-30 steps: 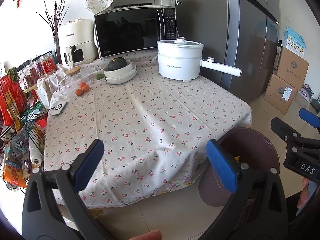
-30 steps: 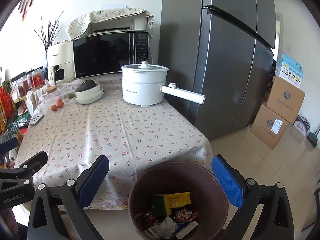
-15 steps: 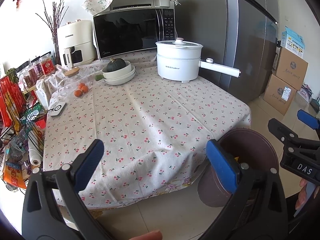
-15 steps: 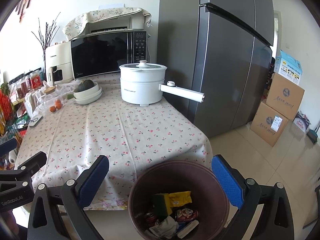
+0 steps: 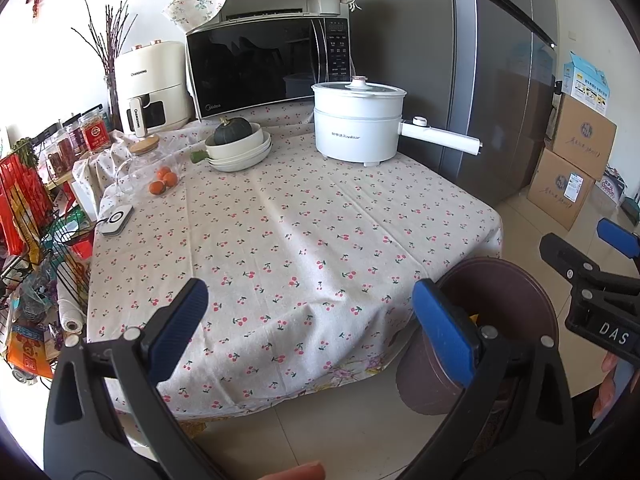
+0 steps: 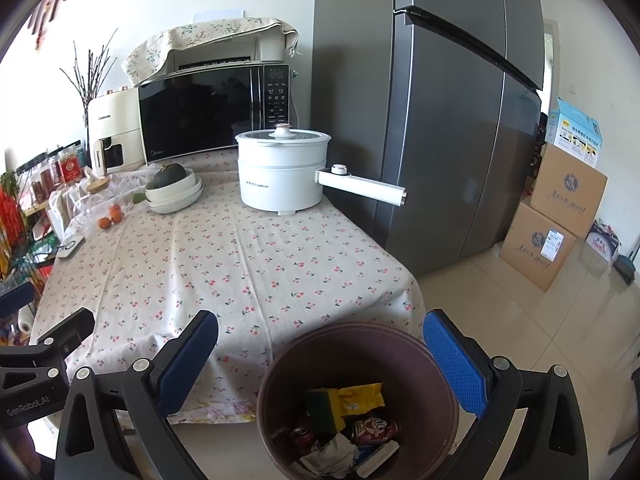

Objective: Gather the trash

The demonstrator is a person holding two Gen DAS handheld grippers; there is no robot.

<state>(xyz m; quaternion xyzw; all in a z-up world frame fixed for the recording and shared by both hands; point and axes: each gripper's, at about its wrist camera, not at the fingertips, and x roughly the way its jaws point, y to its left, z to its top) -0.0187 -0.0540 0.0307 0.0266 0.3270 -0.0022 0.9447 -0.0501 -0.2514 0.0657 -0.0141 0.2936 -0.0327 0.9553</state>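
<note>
Ahead of my claws I see the counter [image 5: 296, 240] under a cherry-print cloth. At its far end sit a microwave [image 5: 268, 64], a white pot [image 5: 356, 124], stacked bowls [image 5: 240, 152] and oranges [image 5: 164, 180]; its near stretch lies bare.

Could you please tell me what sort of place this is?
Most likely a home kitchen or dining corner: a microwave, a tall grey fridge and an electric pot on a cloth-covered table.

One bin [image 6: 280, 376], three oranges [image 5: 164, 181], two cardboard boxes [image 6: 556, 216]
</note>
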